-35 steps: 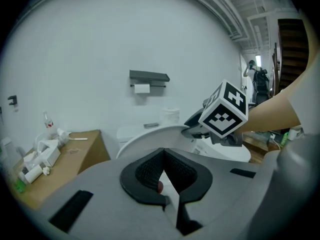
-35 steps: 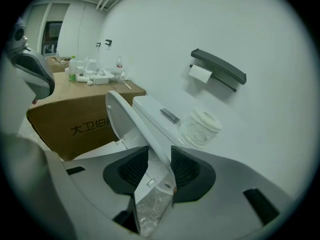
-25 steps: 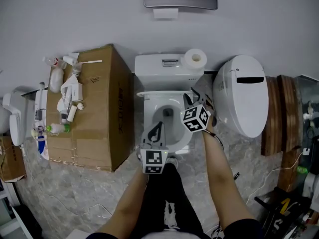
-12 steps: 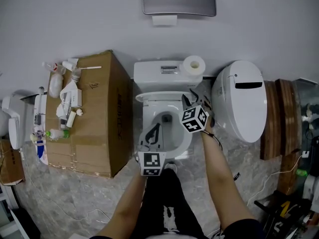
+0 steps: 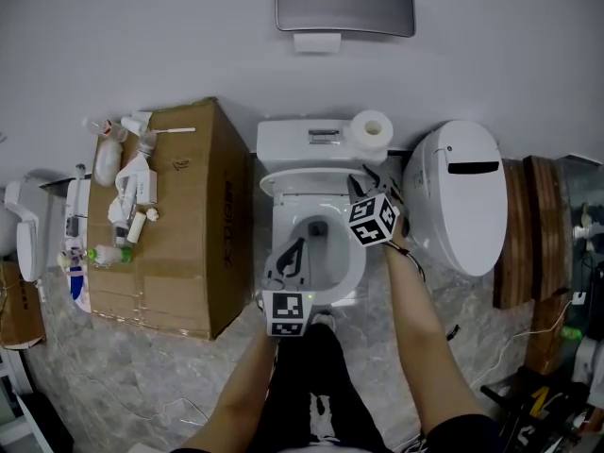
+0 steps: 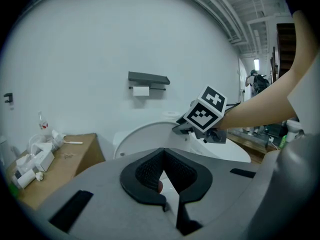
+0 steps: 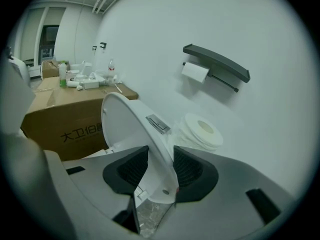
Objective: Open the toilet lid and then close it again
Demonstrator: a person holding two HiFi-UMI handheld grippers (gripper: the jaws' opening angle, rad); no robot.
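Note:
The white toilet (image 5: 311, 243) stands against the wall with its bowl uncovered. Its lid (image 5: 307, 179) is tilted up toward the tank (image 5: 307, 140). My right gripper (image 5: 365, 187) is at the lid's right edge. In the right gripper view the lid (image 7: 135, 129) runs between the jaws and my right gripper (image 7: 160, 166) is shut on its rim. My left gripper (image 5: 296, 250) hovers over the bowl's front left, shut with nothing held. In the left gripper view my left gripper (image 6: 161, 171) faces the raised lid (image 6: 145, 136).
A cardboard box (image 5: 179, 225) with bottles and clutter on top stands close to the left of the toilet. A paper roll (image 5: 373, 128) sits on the tank. A spare white toilet unit (image 5: 462, 196) and wooden boards (image 5: 524, 225) are at the right. A grey shelf (image 5: 344, 12) hangs on the wall.
My right gripper has moved a little toward the tank with the lid's edge in it, tilting the lid further up. The left gripper has stayed where it was.

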